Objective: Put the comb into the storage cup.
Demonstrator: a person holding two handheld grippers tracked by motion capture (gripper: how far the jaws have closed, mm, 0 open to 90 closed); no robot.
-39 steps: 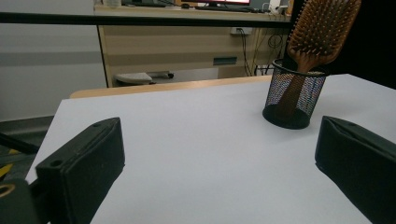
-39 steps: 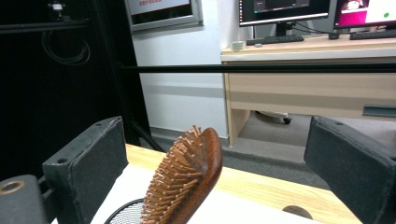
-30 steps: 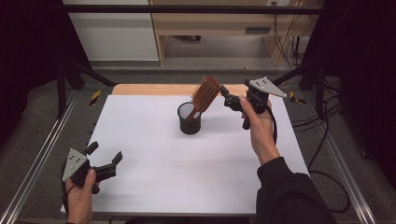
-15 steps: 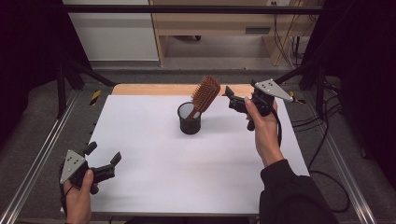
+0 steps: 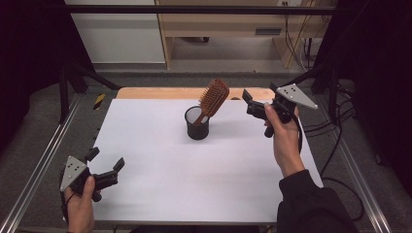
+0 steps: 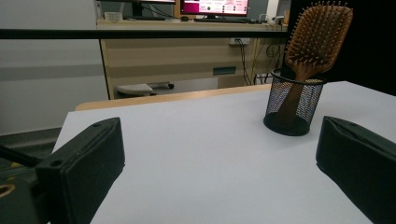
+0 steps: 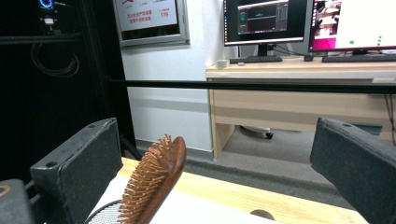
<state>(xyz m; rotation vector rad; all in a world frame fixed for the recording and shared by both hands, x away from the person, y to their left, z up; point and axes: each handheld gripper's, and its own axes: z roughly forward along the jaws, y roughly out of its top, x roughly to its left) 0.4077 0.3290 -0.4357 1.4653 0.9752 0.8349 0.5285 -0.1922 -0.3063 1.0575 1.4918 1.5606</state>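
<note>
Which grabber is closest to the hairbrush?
The right gripper, held up just beside the hairbrush. The left gripper sits far off at the table's near corner.

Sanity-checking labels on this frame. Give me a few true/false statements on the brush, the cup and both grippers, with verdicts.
1. The hairbrush stands handle-down in the black mesh cup. True.
2. The right gripper is shut on the brush. False: its jaws are open and clear of the brush.
3. The left gripper is open near the table's front left corner. True.
4. The cup lies tipped on its side. False: it stands upright.
5. The brush leans toward the right gripper's side. True.
</note>
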